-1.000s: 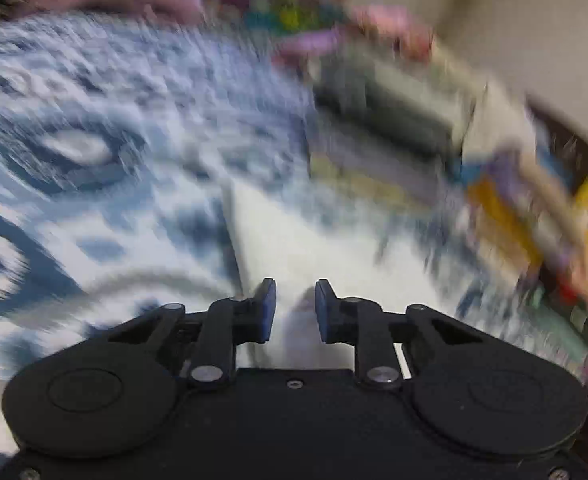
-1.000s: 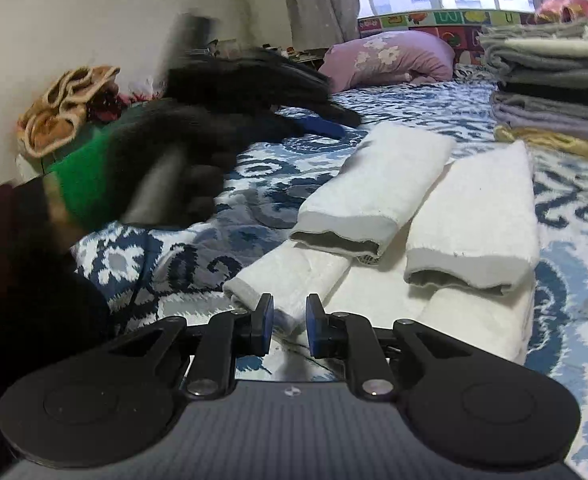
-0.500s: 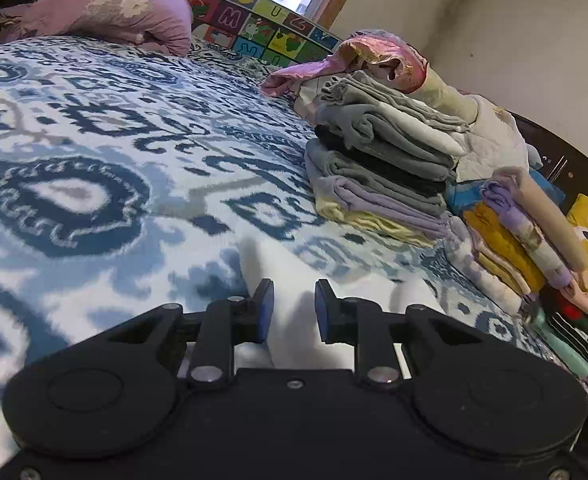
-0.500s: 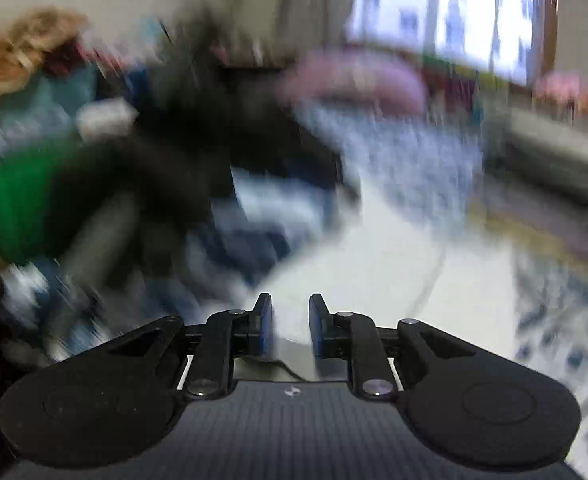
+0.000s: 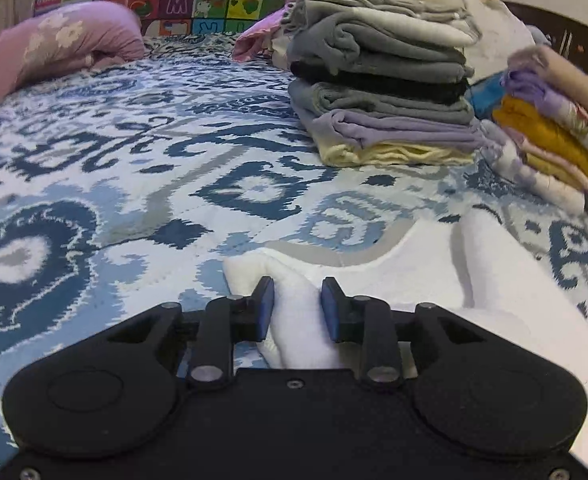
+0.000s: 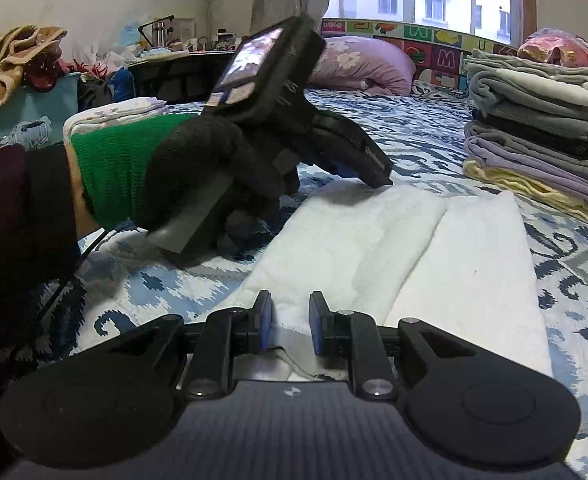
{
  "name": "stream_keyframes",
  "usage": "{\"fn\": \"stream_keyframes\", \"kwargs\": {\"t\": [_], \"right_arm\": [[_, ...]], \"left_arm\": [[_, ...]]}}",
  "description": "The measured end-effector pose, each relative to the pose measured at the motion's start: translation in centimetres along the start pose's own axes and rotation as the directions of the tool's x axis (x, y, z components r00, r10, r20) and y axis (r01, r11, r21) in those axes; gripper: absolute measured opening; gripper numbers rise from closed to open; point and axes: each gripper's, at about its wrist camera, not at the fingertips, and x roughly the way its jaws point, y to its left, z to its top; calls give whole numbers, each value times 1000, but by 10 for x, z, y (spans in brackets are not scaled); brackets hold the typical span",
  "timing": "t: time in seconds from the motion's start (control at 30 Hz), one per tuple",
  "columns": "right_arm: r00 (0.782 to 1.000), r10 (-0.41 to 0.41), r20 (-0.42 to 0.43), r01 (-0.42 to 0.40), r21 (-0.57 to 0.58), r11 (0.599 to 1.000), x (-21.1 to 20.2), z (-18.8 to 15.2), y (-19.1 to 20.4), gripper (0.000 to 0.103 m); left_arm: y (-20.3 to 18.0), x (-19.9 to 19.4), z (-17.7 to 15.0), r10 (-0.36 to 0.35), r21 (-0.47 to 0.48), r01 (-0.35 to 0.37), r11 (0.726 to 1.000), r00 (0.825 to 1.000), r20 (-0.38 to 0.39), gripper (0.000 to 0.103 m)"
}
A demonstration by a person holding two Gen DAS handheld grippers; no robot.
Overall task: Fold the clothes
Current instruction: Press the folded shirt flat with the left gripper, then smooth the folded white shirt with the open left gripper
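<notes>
Both grippers sit low over the white garment [image 6: 394, 248] spread on the patterned bed [image 5: 133, 168]: left gripper [image 5: 294, 304] and right gripper [image 6: 286, 322] each have fingers part-open around a fold of cloth. Beyond, the gloved left hand [image 6: 213, 168] angles downward; a folded stack [image 5: 382, 92] stands farther back.

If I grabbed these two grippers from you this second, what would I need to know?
Left gripper: jaws open around a bunched corner of the white garment, at its far end.
Right gripper: jaws open over the garment's near hem.
The garment lies on the bed, folded lengthwise into two side-by-side panels.
Stack of folded clothes sits beyond it.
Left: probably fold it crosswise, then add it to the stack.
</notes>
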Motion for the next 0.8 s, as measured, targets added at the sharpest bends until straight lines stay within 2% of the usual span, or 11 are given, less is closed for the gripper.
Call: {"fn": "stream_keyframes", "kwargs": {"t": [0.17, 0.3, 0.4, 0.43, 0.5, 0.6, 0.63, 0.73, 0.8], "right_arm": [[1000, 5, -20, -4, 58, 998, 1, 4, -4, 22], [999, 25, -32, -21, 129, 991, 3, 6, -12, 22], [999, 19, -30, -15, 134, 991, 3, 4, -10, 22], [999, 16, -29, -12, 137, 991, 3, 4, -9, 22], [1000, 11, -27, -7, 135, 991, 3, 4, -9, 22], [1000, 1, -23, 2, 123, 992, 3, 4, -6, 22], [1000, -3, -21, 5, 119, 993, 2, 3, -5, 22], [1000, -15, -9, 16, 103, 995, 1, 1, -2, 22], [1000, -29, 1, 29, 82, 996, 0, -1, 2, 22]], "left_arm": [[19, -30, 7, -25, -73, 29, 997, 998, 63, 28], [29, -67, 4, -24, -96, 35, 995, 993, 111, 28], [16, -78, -3, -126, -25, 129, 991, 986, 112, 28], [7, -76, -4, -146, 20, 145, 989, 985, 97, 28], [-6, -62, -4, -120, 73, 115, 991, 991, 60, 28], [-5, -38, -6, -59, 52, 58, 997, 998, 12, 28], [-2, -32, -5, -40, 32, 40, 999, 999, 7, 33], [11, -21, 0, -60, -44, 60, 997, 998, 19, 35], [12, -10, 0, -81, -39, 82, 996, 997, 12, 34]]}}
